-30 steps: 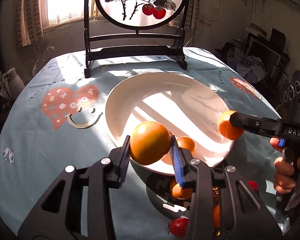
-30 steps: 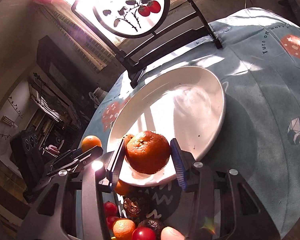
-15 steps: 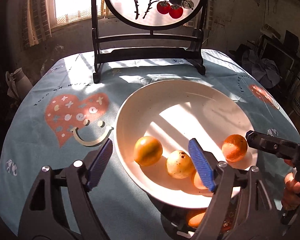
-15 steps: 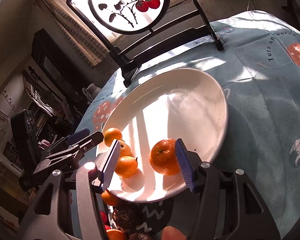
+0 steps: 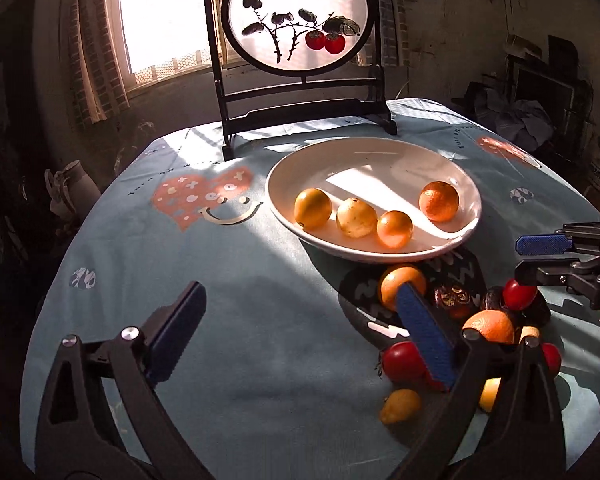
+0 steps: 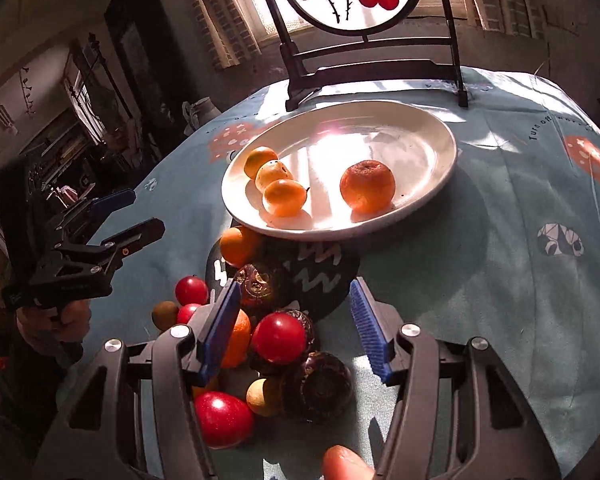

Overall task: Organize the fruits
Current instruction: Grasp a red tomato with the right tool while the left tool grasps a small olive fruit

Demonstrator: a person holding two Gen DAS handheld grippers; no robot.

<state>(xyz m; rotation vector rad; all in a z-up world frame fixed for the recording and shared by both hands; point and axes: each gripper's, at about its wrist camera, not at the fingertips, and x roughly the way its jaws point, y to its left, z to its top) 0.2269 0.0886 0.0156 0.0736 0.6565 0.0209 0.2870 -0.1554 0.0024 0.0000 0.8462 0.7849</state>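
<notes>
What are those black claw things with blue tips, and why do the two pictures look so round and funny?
Those are grippers, two-finger tongs that a person squeezes by hand, one in each hand. Each carries a small round-lens camera looking along its fingers, so each picture is taken from one gripper. One picture comes from the left gripper, the other from the right gripper. Both are open and hold nothing; the left one's jaws have just been opening. On the blue tablecloth sits a white plate holding four fruits: three yellow-orange ones in a row and a mandarin apart from them. In front of the plate lies a pile of fruit waiting: red, orange, yellow and dark brown ones. Behind stands a round painted screen.
</notes>
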